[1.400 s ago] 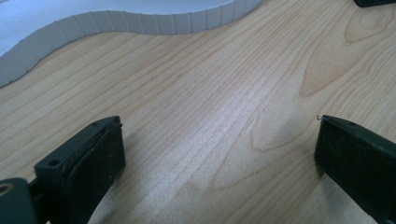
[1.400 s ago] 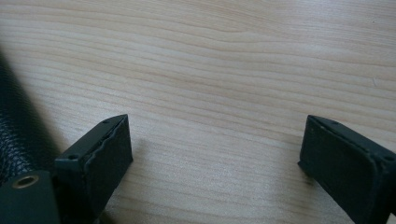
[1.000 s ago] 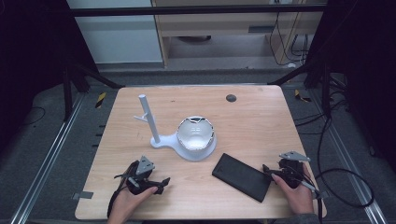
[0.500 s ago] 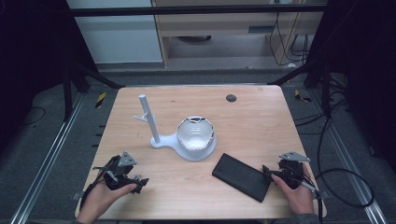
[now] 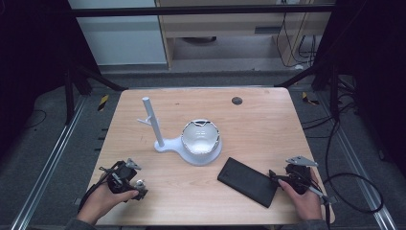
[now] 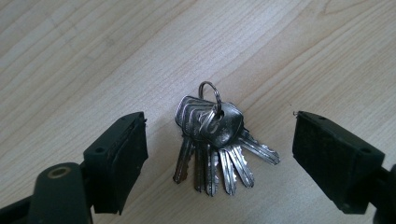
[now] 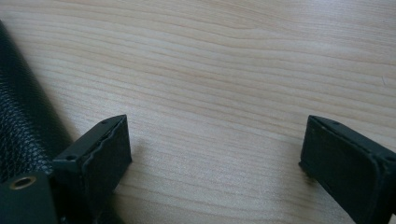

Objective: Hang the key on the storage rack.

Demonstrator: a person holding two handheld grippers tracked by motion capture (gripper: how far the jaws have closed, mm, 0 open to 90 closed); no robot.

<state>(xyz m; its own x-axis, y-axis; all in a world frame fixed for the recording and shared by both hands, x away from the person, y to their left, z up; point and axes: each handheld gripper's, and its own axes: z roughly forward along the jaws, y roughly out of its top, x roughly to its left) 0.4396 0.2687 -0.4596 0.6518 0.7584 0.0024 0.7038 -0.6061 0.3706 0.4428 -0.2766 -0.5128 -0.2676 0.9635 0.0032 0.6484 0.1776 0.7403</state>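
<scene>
Lying by the keys: bare table, nothing crowding them.

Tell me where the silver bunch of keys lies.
In the left gripper view, the silver bunch of keys lies flat on the wooden table, between the left gripper's open jaws, untouched.

Counts: one bunch of keys mid-frame in the left gripper view, five keys on one ring. High view: one white stand and one white bowl at centre, one black case lower right, one dark disc at top, two tools: left tool, right tool.
</scene>
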